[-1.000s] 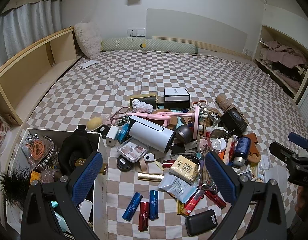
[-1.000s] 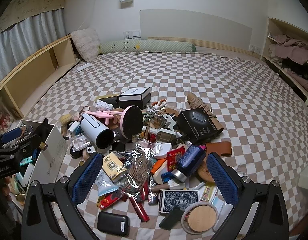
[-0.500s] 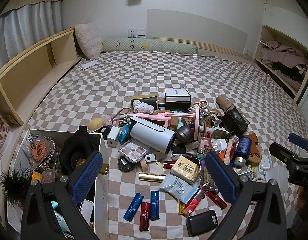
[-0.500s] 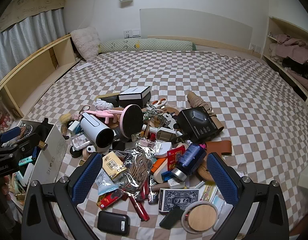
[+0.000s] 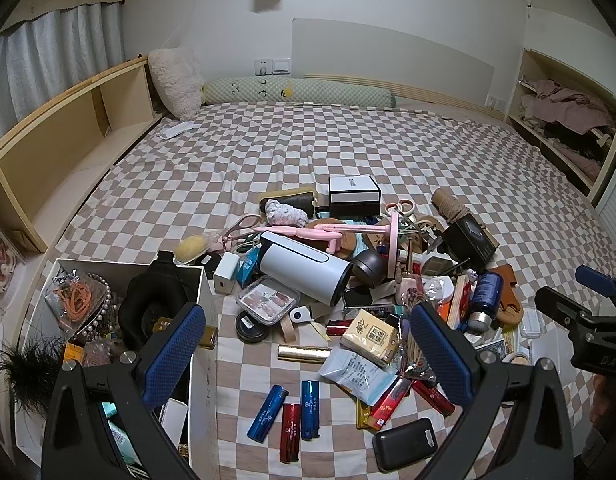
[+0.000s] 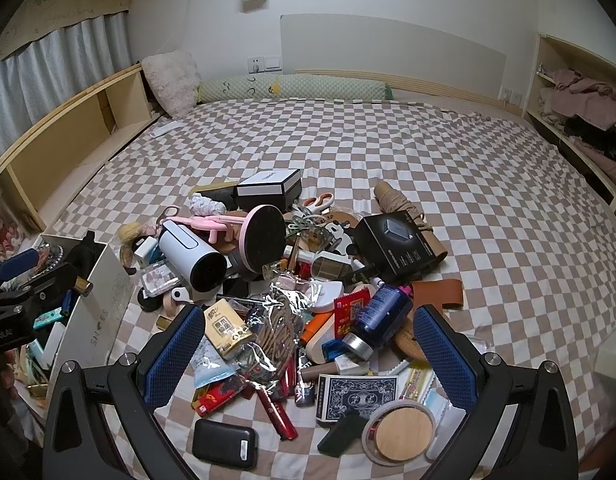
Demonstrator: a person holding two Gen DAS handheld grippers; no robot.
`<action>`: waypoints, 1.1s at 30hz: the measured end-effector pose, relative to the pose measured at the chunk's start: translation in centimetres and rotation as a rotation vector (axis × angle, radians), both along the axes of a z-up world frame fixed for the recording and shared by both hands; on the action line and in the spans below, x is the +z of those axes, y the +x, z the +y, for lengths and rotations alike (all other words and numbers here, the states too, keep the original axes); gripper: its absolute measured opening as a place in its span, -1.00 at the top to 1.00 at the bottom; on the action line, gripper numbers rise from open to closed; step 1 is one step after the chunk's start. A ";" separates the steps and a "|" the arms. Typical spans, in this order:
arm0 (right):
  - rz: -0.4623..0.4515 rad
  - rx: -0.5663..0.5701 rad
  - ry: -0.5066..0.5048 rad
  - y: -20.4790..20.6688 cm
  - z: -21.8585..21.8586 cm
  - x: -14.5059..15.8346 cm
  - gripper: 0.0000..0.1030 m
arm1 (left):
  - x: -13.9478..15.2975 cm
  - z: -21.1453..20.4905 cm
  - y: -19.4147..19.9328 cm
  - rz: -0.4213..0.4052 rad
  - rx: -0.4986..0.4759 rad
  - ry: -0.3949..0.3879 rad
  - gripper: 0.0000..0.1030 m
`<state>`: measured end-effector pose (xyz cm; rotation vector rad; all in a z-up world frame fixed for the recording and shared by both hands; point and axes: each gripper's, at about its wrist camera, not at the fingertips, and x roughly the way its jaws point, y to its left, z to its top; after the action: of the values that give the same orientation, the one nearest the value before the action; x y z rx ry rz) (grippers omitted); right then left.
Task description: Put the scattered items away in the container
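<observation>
At the left, a white cardboard box (image 5: 202,320) sits on the checkered bedspread (image 5: 308,152), already holding beads and a black cushion, with the left gripper (image 5: 308,354) hovering empty, jaws spread wide. To its right lies the clutter pile, with a white cylinder (image 5: 304,268), lighters (image 5: 290,410) and a blue bottle (image 6: 378,314), under the right gripper (image 6: 308,354), likewise spread and empty.

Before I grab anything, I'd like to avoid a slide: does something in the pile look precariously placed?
Yes. The pink stand mirror lies tipped on its side atop the heap, its stem across the white cylinder, which itself rests tilted on smaller items. The white box already holds several things. Both grippers, left and right, are open and empty.
</observation>
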<state>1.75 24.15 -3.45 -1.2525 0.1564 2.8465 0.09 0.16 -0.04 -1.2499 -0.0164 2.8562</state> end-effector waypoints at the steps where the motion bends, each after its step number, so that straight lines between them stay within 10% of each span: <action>1: -0.003 -0.001 0.001 0.0 0.0 -0.1 -1.00 | -0.1 0.0 0.0 -0.002 0.000 -0.001 -1.00; 33: -0.212 -0.011 0.054 -2.3 1.4 -6.0 -1.00 | -4.7 2.1 -1.4 -0.172 -0.073 -0.058 -1.00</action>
<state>-0.56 25.52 -9.45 -1.5237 0.0796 2.6654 -1.26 2.27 -4.74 -1.4712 0.1070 2.6987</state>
